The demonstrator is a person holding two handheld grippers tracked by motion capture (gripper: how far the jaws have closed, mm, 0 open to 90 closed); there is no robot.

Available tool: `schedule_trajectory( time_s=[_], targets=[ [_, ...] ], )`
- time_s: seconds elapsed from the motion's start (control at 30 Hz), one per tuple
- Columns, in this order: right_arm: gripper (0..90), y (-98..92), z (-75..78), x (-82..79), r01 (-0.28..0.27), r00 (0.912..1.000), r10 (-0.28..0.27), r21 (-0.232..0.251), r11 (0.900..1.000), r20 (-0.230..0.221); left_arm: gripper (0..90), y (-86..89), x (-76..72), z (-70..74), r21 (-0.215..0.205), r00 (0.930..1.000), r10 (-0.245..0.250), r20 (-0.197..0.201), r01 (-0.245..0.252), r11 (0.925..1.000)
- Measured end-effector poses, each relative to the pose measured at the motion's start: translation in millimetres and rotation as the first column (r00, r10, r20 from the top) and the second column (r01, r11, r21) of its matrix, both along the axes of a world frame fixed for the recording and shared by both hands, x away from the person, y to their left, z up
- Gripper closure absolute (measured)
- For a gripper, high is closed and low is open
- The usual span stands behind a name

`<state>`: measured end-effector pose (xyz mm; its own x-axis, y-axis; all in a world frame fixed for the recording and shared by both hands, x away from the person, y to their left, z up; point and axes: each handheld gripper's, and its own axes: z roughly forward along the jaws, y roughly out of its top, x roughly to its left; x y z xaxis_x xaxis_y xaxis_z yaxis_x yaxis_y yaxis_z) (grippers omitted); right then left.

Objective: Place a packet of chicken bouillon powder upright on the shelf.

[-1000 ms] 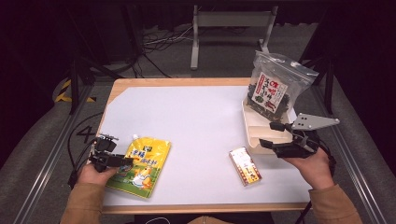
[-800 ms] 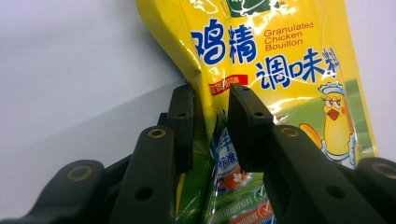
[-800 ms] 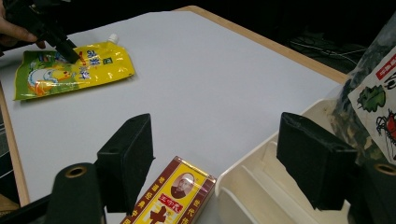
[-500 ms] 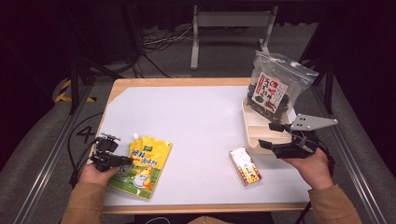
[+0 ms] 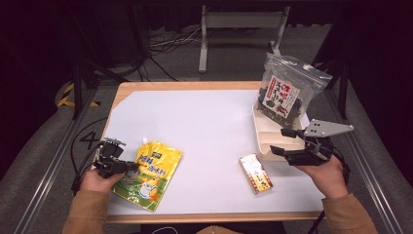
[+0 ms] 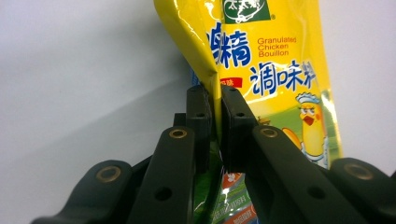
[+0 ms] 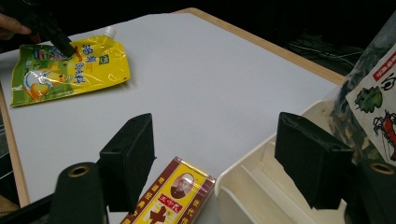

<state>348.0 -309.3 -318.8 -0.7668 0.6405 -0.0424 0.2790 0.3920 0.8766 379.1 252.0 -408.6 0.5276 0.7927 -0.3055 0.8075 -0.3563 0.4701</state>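
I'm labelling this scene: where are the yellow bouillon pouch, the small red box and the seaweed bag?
yellow bouillon pouch (image 5: 152, 176), high view, printed front.
small red box (image 5: 256, 173), high view, top face.
seaweed bag (image 5: 282, 95), high view, label.

My high view looks down over the white table (image 5: 214, 126). My left gripper view sits close on the yellow pouch (image 6: 275, 70), which the right gripper view sees across the table.

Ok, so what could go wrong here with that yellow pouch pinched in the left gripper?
The left gripper pinches only a thin edge fold of the yellow bouillon pouch, so it could slip out or sag when lifted. The pouch might also drag across the table, and the tray already holds a tall seaweed bag.
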Motion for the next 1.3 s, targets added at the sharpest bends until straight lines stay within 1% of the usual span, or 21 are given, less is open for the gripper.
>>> schedule_trajectory(
  time_s=[0.07,0.1,0.13,0.17,0.23,0.27,0.43,0.5,0.53,0.63,0.7,0.77,0.83,0.87,0.93,1.0,1.03,1.13,1.2,1.27,1.3],
  targets=[
    [30.6,-0.1,0.2,-0.4,-0.003,1.0,0.003,0.0,1.0,-0.001,84.4,-1.5,-1.8,4.4,-0.008,0.9999,-0.006,0.014,0.006,1.0],
    [31.2,0.0,0.3,-0.7,-0.004,1.0,0.004,0.001,1.0,-0.001,84.5,-2.1,-2.8,7.4,-0.004,0.9995,-0.013,0.029,0.013,0.9999],
    [31.6,0.4,0.4,-1.0,-0.007,1.0,0.007,0.0,1.0,-0.001,84.5,-2.9,-3.8,8.9,-0.014,0.9995,-0.014,0.03,0.014,0.9998],
    [31.9,0.6,0.5,-1.2,-0.008,1.0,0.008,-0.001,1.0,0.0,84.5,-3.7,-4.6,11.0,-0.015,0.9991,-0.019,0.038,0.02,0.9997],
    [32.7,1.3,1.0,-2.0,-0.011,0.9999,0.011,-0.002,1.0,0.001,85.0,-6.4,-7.2,16.4,-0.016,0.9978,-0.026,0.06,0.027,0.9995],
    [32.7,1.3,1.0,-2.0,-0.011,0.9999,0.011,-0.002,1.0,0.001,85.2,-6.4,-7.2,16.4,-0.016,0.9978,-0.026,0.06,0.027,0.9995],
    [33.8,2.4,2.3,-3.5,-0.015,0.9999,0.015,-0.001,1.0,0.003,85.4,-12.4,-13.2,28.6,-0.018,0.992,-0.058,0.112,0.061,0.998],
    [34.3,2.9,2.7,-4.2,-0.018,0.9998,0.018,-0.001,1.0,0.002,85.4,-15.3,-15.3,32.4,-0.017,0.9896,-0.066,0.128,0.069,0.9975],
    [34.5,3.1,2.8,-4.5,-0.018,0.9998,0.018,-0.004,1.0,0.004,85.5,-15.3,-15.3,32.4,-0.017,0.9896,-0.066,0.128,0.069,0.9975],
    [35.0,3.7,3.4,-5.4,-0.021,0.9998,0.021,-0.004,1.0,0.007,85.5,-20.3,-19.1,40.4,-0.02,0.9821,-0.089,0.166,0.093,0.9955],
    [35.3,4.5,4.1,-6.0,-0.023,0.9997,0.023,-0.002,1.0,0.008,85.5,-24.1,-21.5,45.6,-0.022,0.9755,-0.1,0.196,0.107,0.994],
    [35.8,5.8,4.9,-6.7,-0.026,0.9996,0.026,-0.002,1.0,0.01,85.6,-28.4,-23.1,49.2,-0.031,0.9722,-0.111,0.206,0.12,0.9923],
    [35.8,7.6,5.6,-7.2,-0.03,0.9995,0.03,0.002,1.0,0.012,85.9,-33.5,-24.1,51.7,-0.035,0.9673,-0.122,0.222,0.133,0.9904],
    [35.8,8.6,5.8,-7.5,-0.031,0.9994,0.031,0.001,1.0,0.015,85.9,-35.8,-24.2,53.0,-0.031,0.9622,-0.129,0.24,0.141,0.9896],
    [35.8,9.6,6.0,-7.8,-0.033,0.9993,0.033,-0.001,0.999,0.018,86.0,-37.6,-25.4,54.5,-0.036,0.9614,-0.128,0.243,0.141,0.9893],
    [35.8,10.9,6.4,-8.4,-0.036,0.9991,0.036,-0.002,0.999,0.022,86.0,-39.7,-26.6,57.5,-0.043,0.9533,-0.131,0.272,0.148,0.9881],
    [35.9,11.2,6.5,-8.6,-0.036,0.9991,0.036,-0.004,0.999,0.023,86.0,-40.9,-27.5,59.0,-0.052,0.9477,-0.13,0.292,0.151,0.9872],
    [36.0,12.9,7.1,-9.4,-0.037,0.999,0.037,-0.002,0.999,0.025,86.2,-44.7,-30.7,62.2,-0.077,0.9363,-0.121,0.33,0.154,0.9851],
    [36.2,14.7,7.4,-10.0,-0.041,0.9988,0.041,-0.003,0.999,0.028,86.3,-46.4,-31.9,64.0,-0.08,0.9258,-0.12,0.358,0.159,0.984],
    [36.4,16.6,7.9,-10.8,-0.046,0.9985,0.046,-0.006,0.999,0.029,86.2,-48.6,-33.8,65.1,-0.102,0.9138,-0.106,0.392,0.158,0.9821],
    [36.6,17.6,8.2,-11.2,-0.049,0.9984,0.049,-0.007,0.999,0.029,86.1,-49.7,-34.6,64.7,-0.124,0.9133,-0.09,0.397,0.15,0.9808]
  ],
)
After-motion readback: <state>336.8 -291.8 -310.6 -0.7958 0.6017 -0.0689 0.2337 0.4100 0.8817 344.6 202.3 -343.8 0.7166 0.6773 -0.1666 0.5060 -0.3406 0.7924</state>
